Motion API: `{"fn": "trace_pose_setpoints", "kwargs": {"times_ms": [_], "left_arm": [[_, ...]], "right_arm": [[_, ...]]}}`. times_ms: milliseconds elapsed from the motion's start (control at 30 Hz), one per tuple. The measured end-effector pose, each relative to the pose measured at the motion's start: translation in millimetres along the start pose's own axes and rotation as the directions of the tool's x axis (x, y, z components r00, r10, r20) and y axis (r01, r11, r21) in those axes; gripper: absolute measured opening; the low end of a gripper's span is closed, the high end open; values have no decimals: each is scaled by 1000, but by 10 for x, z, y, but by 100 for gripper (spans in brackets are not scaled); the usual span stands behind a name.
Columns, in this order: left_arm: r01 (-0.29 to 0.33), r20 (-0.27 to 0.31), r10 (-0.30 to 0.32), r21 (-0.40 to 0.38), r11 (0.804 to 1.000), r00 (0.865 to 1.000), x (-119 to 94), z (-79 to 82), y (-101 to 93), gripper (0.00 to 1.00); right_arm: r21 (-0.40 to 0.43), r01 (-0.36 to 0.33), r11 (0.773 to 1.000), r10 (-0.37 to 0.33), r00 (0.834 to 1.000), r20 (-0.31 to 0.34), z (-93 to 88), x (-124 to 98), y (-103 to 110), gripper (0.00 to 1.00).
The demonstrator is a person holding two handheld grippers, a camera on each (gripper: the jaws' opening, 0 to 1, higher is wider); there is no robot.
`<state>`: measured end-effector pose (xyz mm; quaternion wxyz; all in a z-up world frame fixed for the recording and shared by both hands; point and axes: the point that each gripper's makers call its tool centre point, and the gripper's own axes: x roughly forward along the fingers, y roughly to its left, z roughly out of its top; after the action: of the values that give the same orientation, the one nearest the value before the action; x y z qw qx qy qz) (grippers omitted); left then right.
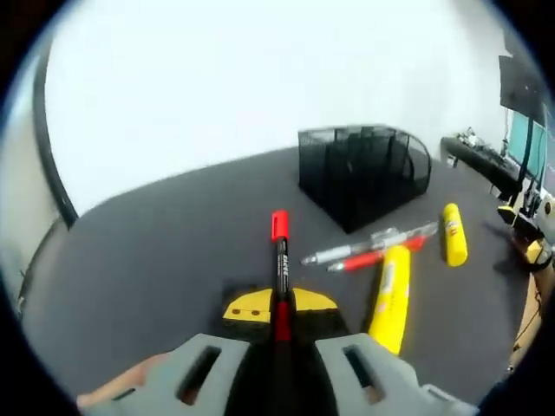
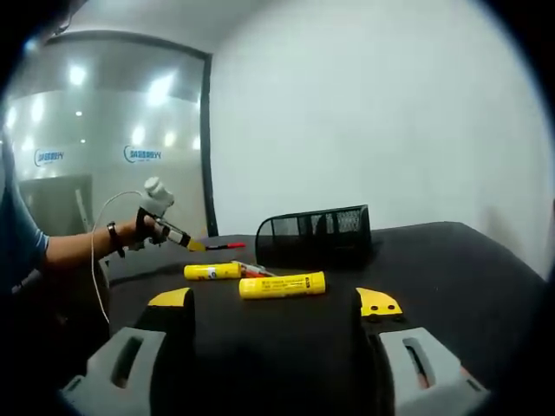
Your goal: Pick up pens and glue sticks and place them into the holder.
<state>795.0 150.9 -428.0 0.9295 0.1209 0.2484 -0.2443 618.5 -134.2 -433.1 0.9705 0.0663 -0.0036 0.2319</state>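
My left gripper (image 1: 279, 305) is shut on a black marker with a red cap (image 1: 280, 251), which points forward above the dark table (image 1: 156, 260). Beyond it stands the black mesh holder (image 1: 364, 173). In front of the holder lie a clear pen (image 1: 368, 244), a red pen (image 1: 375, 258) and two yellow glue sticks (image 1: 392, 297) (image 1: 453, 234). My right gripper (image 2: 274, 303) hangs open and empty near the table. Past it lie the glue sticks (image 2: 282, 284) (image 2: 212, 271) and the holder (image 2: 314, 234). The left gripper (image 2: 165, 227) comes in from the left, carrying the marker (image 2: 227, 246).
A person's forearm (image 2: 78, 247) with a blue sleeve holds the left gripper. A white wall stands behind the table, with a glass partition (image 2: 104, 147) beside it. A desk with monitors (image 1: 520, 139) sits off the table's right side. A white cable (image 2: 97, 260) hangs by the arm.
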Motion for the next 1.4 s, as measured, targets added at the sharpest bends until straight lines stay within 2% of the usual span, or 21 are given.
{"fn": "trace_pose_setpoints", "kwargs": {"times_ms": [167, 400, 533, 633, 733, 767, 800, 833, 900, 933, 1100, 1167, 1200, 1233, 1267, 1333, 1400], "left_arm": [[7, 64, -10, 42, 999, 998, -276, 290, -81, 6], [34, 106, -47, 114, 993, 993, -553, 471, -312, 6], [56, 105, -72, 153, 987, 992, -684, 513, -438, 6], [71, 93, -90, 187, 980, 992, -770, 508, -531, 6], [89, 74, -108, 218, 972, 991, -830, 471, -613, 6], [97, 65, -114, 225, 970, 991, -848, 453, -639, 6], [104, 58, -120, 230, 968, 991, -860, 438, -662, 6], [112, 49, -127, 236, 965, 991, -874, 417, -688, 6], [131, 35, -144, 245, 961, 989, -901, 381, -744, 6], [139, 28, -150, 248, 959, 988, -916, 363, -767, 6], [193, -5, -199, 272, 943, 980, -1002, 303, -924, 6], [204, -10, -210, 294, 934, 978, -1049, 302, -987, 6], [211, -14, -218, 309, 927, 976, -1076, 302, -1022, 6], [215, -16, -221, 314, 925, 975, -1101, 305, -1055, 6], [221, -18, -228, 325, 919, 973, -1126, 309, -1092, 6], [236, -20, -244, 340, 910, 969, -1170, 316, -1175, 6], [258, -18, -269, 354, 899, 963, -1201, 319, -1273, 6]], "right_arm": [[-1, 1, 1000, -1, 1000, -2, -4, 2, -1, 69], [-27, 18, 999, -18, 1000, 4, 13, 3, 0, 67], [-171, 95, 981, -87, 995, 49, 134, -17, -30, 59], [-297, 122, 947, -107, 992, 67, 241, 34, 55, 58], [-449, 138, 883, -114, 990, 81, 384, 132, 181, 55], [-474, 139, 869, -112, 990, 85, 414, 157, 213, 54], [-523, 137, 841, -106, 990, 89, 471, 203, 281, 54], [-549, 140, 824, -106, 990, 94, 502, 226, 310, 54], [-630, 149, 762, -109, 989, 102, 572, 286, 386, 53], [-681, 145, 717, -104, 989, 102, 598, 322, 453, 52], [-814, 105, 572, -73, 994, 77, 563, 431, 713, 47], [-853, 109, 510, -77, 994, 80, 538, 470, 788, 46], [-866, 113, 487, -79, 993, 85, 528, 489, 830, 46], [-876, 112, 470, -72, 993, 89, 516, 511, 883, 46], [-877, 111, 468, -67, 994, 90, 504, 524, 920, 44], [-897, 99, 431, -43, 995, 89, 474, 578, 1066, 43], [-906, 88, 415, -29, 996, 84, 443, 660, 1165, 41]]}}
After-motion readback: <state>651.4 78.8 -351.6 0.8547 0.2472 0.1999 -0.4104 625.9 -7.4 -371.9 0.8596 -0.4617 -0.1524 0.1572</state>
